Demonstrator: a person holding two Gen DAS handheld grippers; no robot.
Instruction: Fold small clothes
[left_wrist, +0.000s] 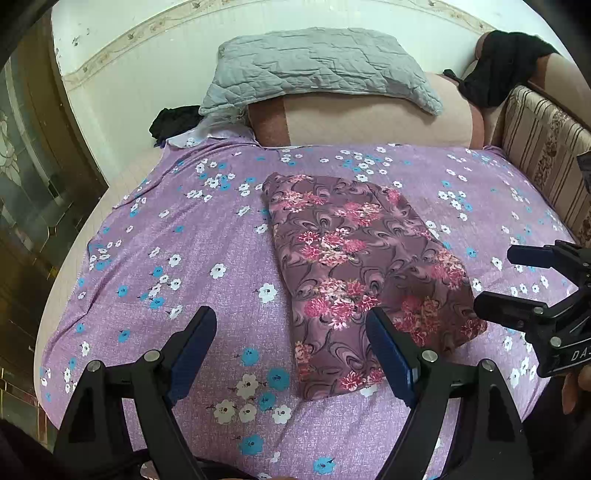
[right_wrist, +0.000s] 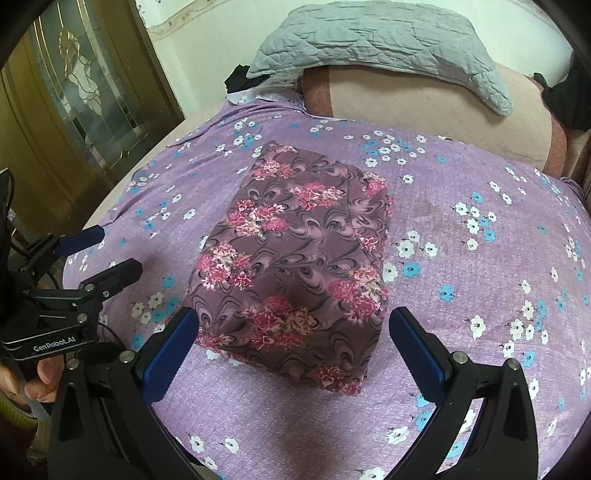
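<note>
A mauve garment with pink flowers (left_wrist: 362, 269) lies folded into a flat rectangle on the purple flowered bedsheet (left_wrist: 207, 251); it also shows in the right wrist view (right_wrist: 295, 258). My left gripper (left_wrist: 291, 350) is open and empty, raised near the garment's near left corner. My right gripper (right_wrist: 291, 343) is open and empty, raised over the garment's near edge. Each gripper shows in the other's view: the right gripper (left_wrist: 498, 280) at the right edge, the left gripper (right_wrist: 110, 251) at the left edge. Neither touches the cloth.
A grey quilted pillow (left_wrist: 321, 66) rests on a pink bolster (left_wrist: 369, 118) at the head of the bed. Black clothes (left_wrist: 509, 66) hang at the back right, more black cloth (left_wrist: 175, 122) at the back left. A striped sofa arm (left_wrist: 543, 147) stands at the right, a glass door (right_wrist: 88, 85) at the left.
</note>
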